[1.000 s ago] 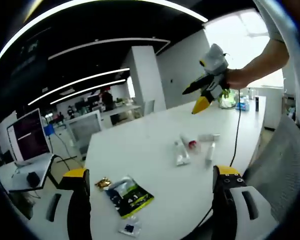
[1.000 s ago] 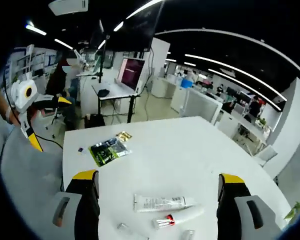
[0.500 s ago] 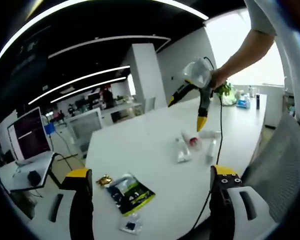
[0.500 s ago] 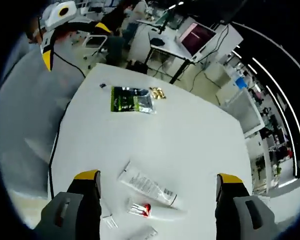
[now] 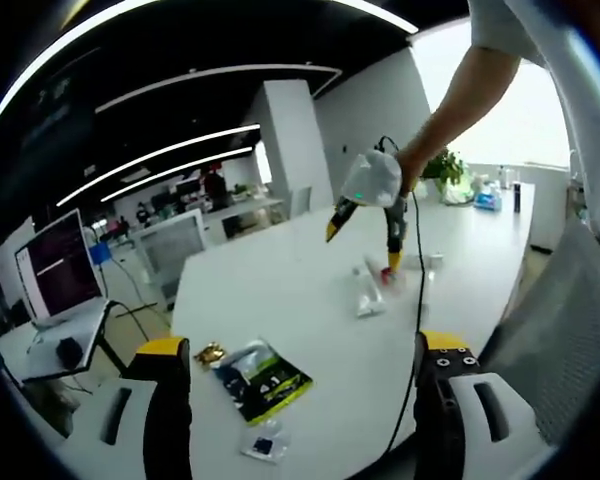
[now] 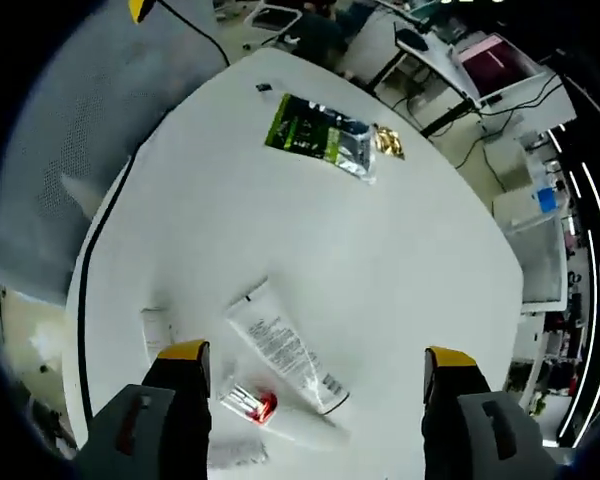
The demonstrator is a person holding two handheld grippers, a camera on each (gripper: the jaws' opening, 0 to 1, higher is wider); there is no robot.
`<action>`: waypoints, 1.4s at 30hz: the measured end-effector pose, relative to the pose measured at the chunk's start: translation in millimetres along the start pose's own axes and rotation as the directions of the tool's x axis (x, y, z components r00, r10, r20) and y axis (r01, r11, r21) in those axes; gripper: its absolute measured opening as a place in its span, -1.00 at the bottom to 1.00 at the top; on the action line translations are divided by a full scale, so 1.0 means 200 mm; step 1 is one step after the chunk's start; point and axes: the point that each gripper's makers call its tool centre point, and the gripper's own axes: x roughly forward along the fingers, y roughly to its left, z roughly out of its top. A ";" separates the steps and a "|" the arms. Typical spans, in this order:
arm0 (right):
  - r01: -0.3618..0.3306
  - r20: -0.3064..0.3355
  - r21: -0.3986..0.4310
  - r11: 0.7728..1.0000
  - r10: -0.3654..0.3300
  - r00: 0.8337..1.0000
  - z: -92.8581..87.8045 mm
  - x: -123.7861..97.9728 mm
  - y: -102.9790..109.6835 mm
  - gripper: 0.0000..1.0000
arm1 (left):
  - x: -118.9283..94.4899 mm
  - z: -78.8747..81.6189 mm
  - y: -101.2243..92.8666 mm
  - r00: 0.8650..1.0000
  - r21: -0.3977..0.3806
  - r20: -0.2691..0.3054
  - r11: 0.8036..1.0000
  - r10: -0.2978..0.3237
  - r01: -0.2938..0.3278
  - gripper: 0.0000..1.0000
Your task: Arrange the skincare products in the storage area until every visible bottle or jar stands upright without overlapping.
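Note:
Several skincare tubes lie flat on the white table (image 6: 400,250). A long white tube (image 6: 280,345) rests on its side, a red-capped tube (image 6: 270,415) beside it, and a small pale item (image 6: 158,330) to its left. My right gripper (image 6: 316,358) hovers open just above them, jaws on either side of the long tube and touching nothing. In the left gripper view the same tubes (image 5: 367,295) lie mid-table under the right gripper (image 5: 365,245), which a hand holds. My left gripper (image 5: 302,345) is open and empty at the near table edge.
A green foil packet (image 6: 320,135) and a gold wrapper (image 6: 387,142) lie at the table's other end, also seen as the packet (image 5: 263,380) near my left jaws. A small dark sachet (image 5: 263,443) and a black cable (image 6: 100,260) lie near the edge. A grey mesh chair (image 6: 70,150) stands alongside.
The right gripper has dropped and tipped downward over the tubes, so it looks steeply down at the table. The left gripper has hardly moved.

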 end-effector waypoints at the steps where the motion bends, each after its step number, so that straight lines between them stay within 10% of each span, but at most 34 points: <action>1: -0.004 -0.024 -0.019 1.000 0.004 1.000 -0.02 0.02 -0.02 0.70 | 0.00 0.00 0.00 1.000 0.001 0.001 1.000 0.002 -0.002 0.76; 26: -0.244 -0.261 -0.295 0.924 0.168 0.951 -0.24 0.41 0.04 0.22 | 0.01 -0.05 0.03 0.998 0.008 -0.054 1.000 0.018 -0.018 0.59; 36: -0.432 -0.342 -0.285 0.856 0.331 0.880 -0.29 0.42 0.17 -0.22 | 0.02 -0.07 0.02 0.998 0.002 -0.063 1.000 0.007 -0.007 0.49; 42: -0.401 -0.353 -0.298 0.866 0.290 0.890 -0.28 0.43 0.12 -0.40 | 0.01 -0.07 0.02 0.997 0.001 -0.073 1.000 0.005 -0.005 0.44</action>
